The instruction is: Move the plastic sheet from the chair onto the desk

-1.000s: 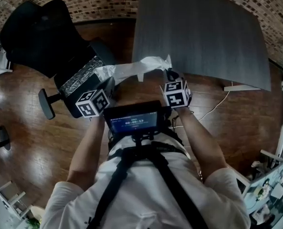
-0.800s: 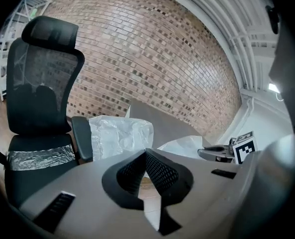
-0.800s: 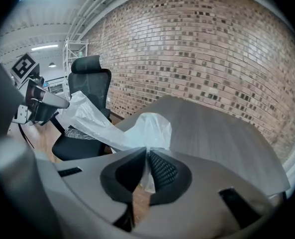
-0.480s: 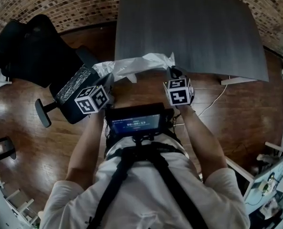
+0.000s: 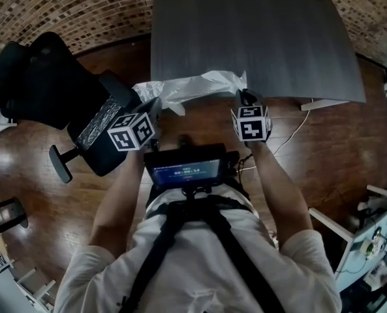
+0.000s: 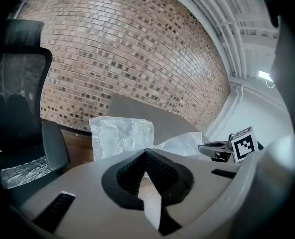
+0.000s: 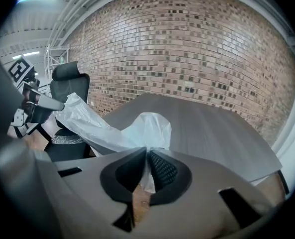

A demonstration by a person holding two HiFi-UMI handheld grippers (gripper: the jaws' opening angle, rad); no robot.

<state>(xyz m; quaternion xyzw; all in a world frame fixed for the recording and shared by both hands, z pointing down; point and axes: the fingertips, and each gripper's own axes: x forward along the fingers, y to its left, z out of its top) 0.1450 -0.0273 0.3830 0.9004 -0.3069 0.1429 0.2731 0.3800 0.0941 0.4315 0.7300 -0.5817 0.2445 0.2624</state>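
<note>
Plastic sheet (image 5: 193, 87) at desk (image 5: 245, 31) edge, left gripper (image 5: 155, 104) and right gripper (image 5: 245, 96) jaws pinching its ends

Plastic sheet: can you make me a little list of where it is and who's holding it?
thing: white crinkly plastic sheet
left gripper: shut on one end of the sheet
right gripper: shut on the other end
where: held up between both grippers, at the near edge of the grey desk
chair: black, off to the left, sheet no longer on it
laid on the desk: not yet
</note>
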